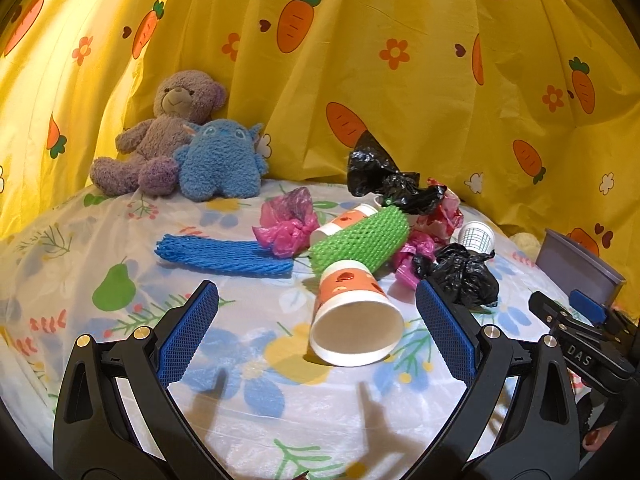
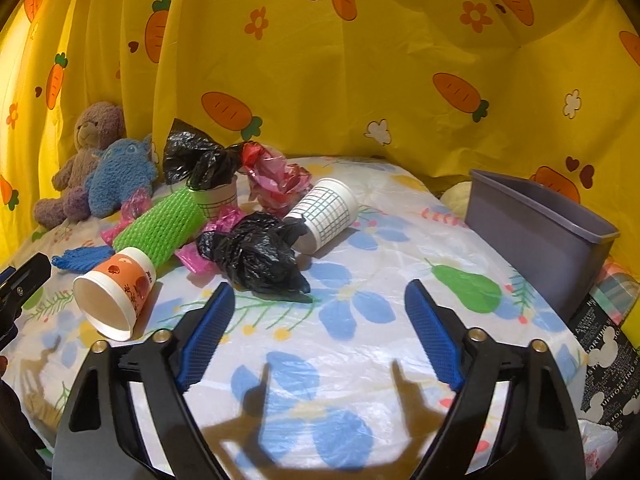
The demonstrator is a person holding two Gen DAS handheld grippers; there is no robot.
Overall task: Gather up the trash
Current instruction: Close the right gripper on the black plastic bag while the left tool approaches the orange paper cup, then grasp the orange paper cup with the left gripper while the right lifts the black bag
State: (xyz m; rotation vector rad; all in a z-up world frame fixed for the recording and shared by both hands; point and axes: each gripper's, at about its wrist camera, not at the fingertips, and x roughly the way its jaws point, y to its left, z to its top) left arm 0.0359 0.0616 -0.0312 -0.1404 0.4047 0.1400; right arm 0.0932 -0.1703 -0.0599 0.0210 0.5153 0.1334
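Teddy bear (image 1: 176, 120) touching blue plush (image 1: 220, 160); carrot curtain (image 1: 360, 60) behind.

An orange-patterned paper cup (image 1: 354, 312) lies tipped over, mouth open toward us. Behind it a green foam net sleeve (image 1: 360, 240) rests slanted, with a flat blue net sleeve (image 1: 224, 256), crumpled pink bags (image 1: 288, 224), black bags (image 2: 252, 256) and a grid-printed cup (image 2: 328, 212) lying clustered around.
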